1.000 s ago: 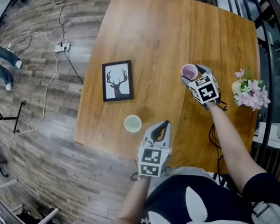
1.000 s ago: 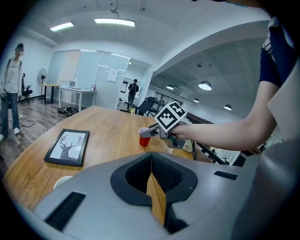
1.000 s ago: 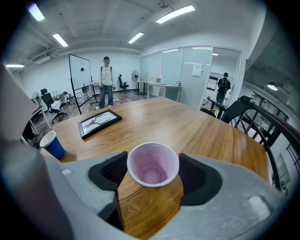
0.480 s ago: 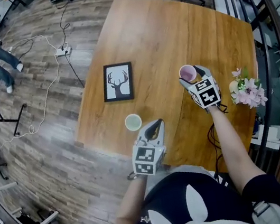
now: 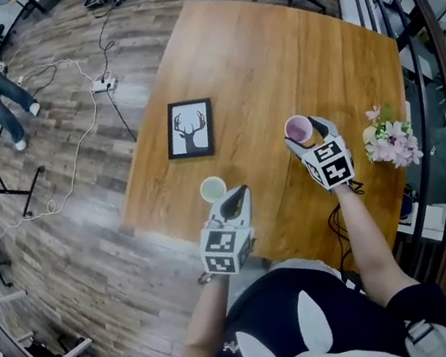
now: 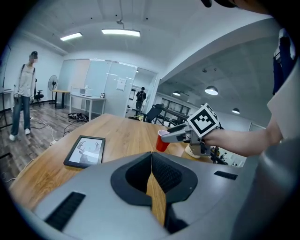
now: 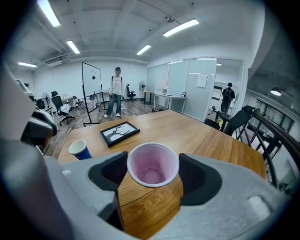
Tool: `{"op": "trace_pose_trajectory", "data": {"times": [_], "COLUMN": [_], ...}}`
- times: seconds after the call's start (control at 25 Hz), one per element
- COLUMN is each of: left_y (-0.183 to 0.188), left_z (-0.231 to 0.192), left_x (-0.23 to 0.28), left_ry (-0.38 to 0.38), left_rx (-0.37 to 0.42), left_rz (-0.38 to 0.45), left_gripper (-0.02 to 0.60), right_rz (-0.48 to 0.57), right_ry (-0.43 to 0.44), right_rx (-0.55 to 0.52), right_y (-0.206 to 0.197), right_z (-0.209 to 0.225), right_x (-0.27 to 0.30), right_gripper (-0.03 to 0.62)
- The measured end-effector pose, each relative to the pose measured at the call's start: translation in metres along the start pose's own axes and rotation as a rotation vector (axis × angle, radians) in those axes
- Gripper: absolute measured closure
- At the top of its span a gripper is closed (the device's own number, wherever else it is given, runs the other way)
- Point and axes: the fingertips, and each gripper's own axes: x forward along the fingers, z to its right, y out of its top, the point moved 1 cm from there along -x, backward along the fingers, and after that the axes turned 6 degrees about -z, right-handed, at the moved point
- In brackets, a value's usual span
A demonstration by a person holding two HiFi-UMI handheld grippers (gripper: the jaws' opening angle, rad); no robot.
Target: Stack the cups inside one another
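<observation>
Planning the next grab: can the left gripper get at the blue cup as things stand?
Probably yes. The blue cup stands alone on the table, close beside the left gripper, with nothing between them. The gripper's jaws are together, though, so they would need to open first.

place: open office | glass-walled rooms [image 7: 180, 77] | swivel chairs [image 7: 57, 101] | whiteboard [image 7: 92, 77] | ceiling strip lights [image 7: 180, 27]

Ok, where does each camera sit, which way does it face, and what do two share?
Head view: on the person's head, looking steeply down at the wooden table; shows forearms, left claw, right claw.
Left gripper view: on the left claw, facing across the table toward the red cup; shows its shut jaws.
Right gripper view: on the right claw, facing the blue cup and deer picture; shows jaws gripping the red cup.
Shared: both gripper views see the deer picture.
</observation>
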Motion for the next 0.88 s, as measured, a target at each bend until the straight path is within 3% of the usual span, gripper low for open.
{"op": "trace_pose_trajectory", "data": {"times": [0.88], "left_y": [-0.026], "left_z": [-0.005], "left_x": [-0.042], "left_ry": [0.072], "left_rx": [-0.034], "left_rz": [0.027], "left_gripper": [0.561], "right_rz": [0.030], "right_ry": [0.066], "right_rx": [-0.019], "right_y": [-0.027], "right_z": [-0.071], "right_x": [-0.048], "right_gripper": [0.255]}}
